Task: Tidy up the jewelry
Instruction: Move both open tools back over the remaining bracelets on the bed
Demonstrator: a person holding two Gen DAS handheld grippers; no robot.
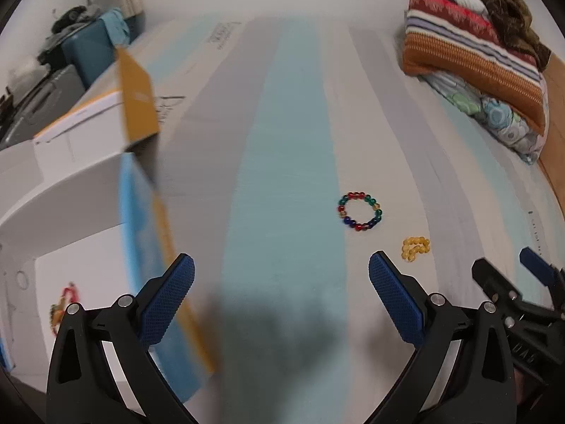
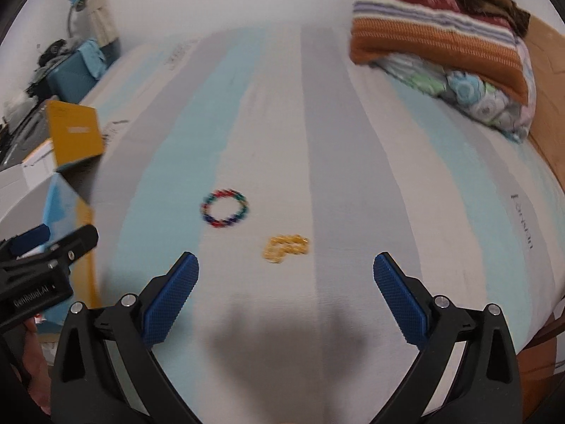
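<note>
Fingers (image 2: 399, 293) of both grippers spread, empty, above a multicoloured bead bracelet (image 2: 225, 208) and bunched yellow bracelet (image 2: 286, 247).

even, soft indoor light; a dark shadow (image 1: 282, 335) falls at lower centre in both views. motion blur smears the left side; fisheye bending and black vignette at corners.

From my right wrist view the multicoloured bead bracelet (image 2: 225, 208) and yellow bead bracelet (image 2: 286, 248) are smeared, so I can't count beads. On my left wrist view something red and beaded in the white box (image 1: 70, 212) sits half behind my gripper arm, too blurred to identify. The folded blankets (image 1: 473, 46) run off the frame.
</note>
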